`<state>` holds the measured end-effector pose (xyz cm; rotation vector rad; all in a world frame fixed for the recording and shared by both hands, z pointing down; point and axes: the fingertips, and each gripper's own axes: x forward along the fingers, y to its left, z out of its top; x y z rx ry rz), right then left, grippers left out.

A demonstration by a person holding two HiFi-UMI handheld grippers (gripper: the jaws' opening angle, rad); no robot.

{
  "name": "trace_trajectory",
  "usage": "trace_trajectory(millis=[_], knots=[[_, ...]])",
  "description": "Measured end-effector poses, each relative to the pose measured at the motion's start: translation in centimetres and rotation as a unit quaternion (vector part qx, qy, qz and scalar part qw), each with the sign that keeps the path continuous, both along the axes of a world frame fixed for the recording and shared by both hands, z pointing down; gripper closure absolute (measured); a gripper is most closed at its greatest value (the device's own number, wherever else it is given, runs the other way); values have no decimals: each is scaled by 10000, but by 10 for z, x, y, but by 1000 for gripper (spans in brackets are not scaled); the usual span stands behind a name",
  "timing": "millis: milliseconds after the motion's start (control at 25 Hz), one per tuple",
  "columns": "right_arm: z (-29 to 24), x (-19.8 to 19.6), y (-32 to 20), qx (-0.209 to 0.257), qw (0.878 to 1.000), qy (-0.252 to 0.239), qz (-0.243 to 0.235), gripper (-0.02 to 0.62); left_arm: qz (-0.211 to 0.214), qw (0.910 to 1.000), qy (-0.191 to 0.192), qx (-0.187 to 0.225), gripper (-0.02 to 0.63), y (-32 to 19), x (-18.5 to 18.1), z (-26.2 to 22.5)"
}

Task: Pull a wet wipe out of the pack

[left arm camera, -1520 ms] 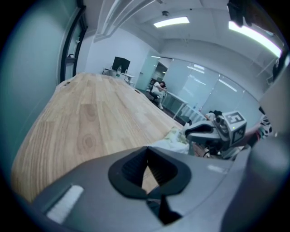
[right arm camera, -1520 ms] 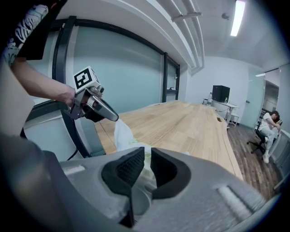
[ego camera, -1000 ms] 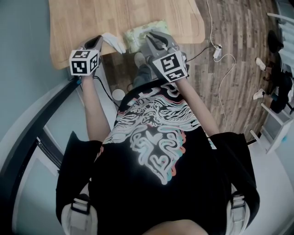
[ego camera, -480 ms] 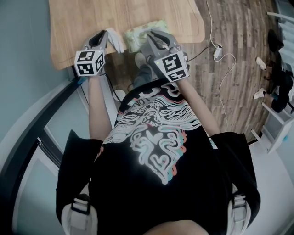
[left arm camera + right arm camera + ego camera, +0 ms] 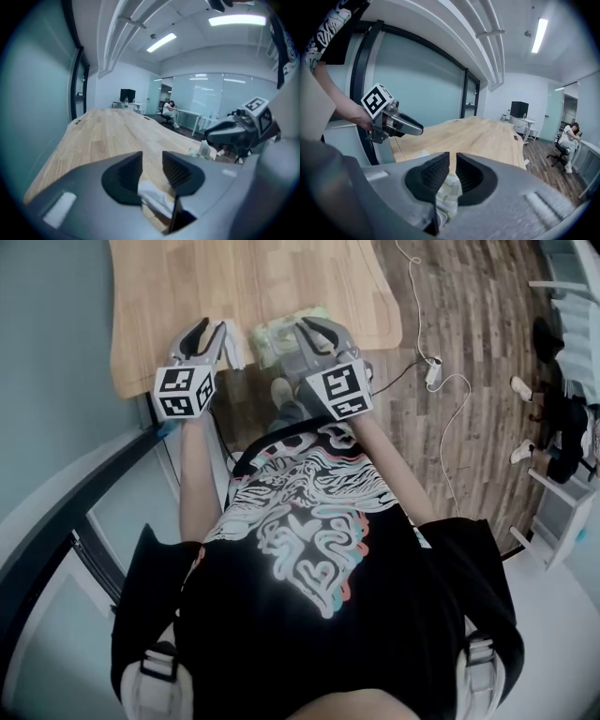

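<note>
A pale green wet wipe pack point(image 5: 272, 332) lies near the front edge of the wooden table point(image 5: 234, 277). My right gripper point(image 5: 315, 326) is over it. In the right gripper view its jaws point(image 5: 453, 164) stand nearly together, shut on the pack point(image 5: 447, 194), whose crumpled top sits between them. My left gripper point(image 5: 212, 326) is just left of the pack and its jaws have just been opening. In the left gripper view they point(image 5: 152, 161) stand apart, with the white wipe point(image 5: 152, 197) loose low between them. That wipe point(image 5: 234, 347) also shows beside the left fingers.
The table's front edge runs just under both grippers, with a glass wall along its left. On the wood floor to the right are a white cable with a plug point(image 5: 433, 367) and furniture point(image 5: 562, 493). A person sits at a far desk point(image 5: 169, 108).
The left gripper's jaws have gone from shut to apart, and the wipe is no longer pinched. Both grippers have lifted a little over the table edge.
</note>
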<state>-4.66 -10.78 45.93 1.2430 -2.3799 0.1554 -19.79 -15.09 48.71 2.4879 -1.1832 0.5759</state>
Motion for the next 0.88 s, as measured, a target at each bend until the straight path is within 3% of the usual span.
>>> trace_trajectory(millis=[120,200,320,440,720,880], knots=[[-11,3,-1,101,9996,-211,170,554,21,9993,-61,367,538,6,9,-22],[-18,6,0,121,9981,-494,340,554,-29,9984,-55,569,617,10,13,-36],[-34,16,0,235,9951,-731,628,554,-116,9970,36,765,617,13,21,-57],[-53,33,-4,416,9921,-853,822,554,-216,9951,407,870,617,19,31,-78],[-83,67,-15,622,9916,-871,727,555,-292,9888,917,1137,617,36,53,-139],[-100,79,-7,696,9910,-947,644,557,-454,9894,756,1156,617,46,66,-152]])
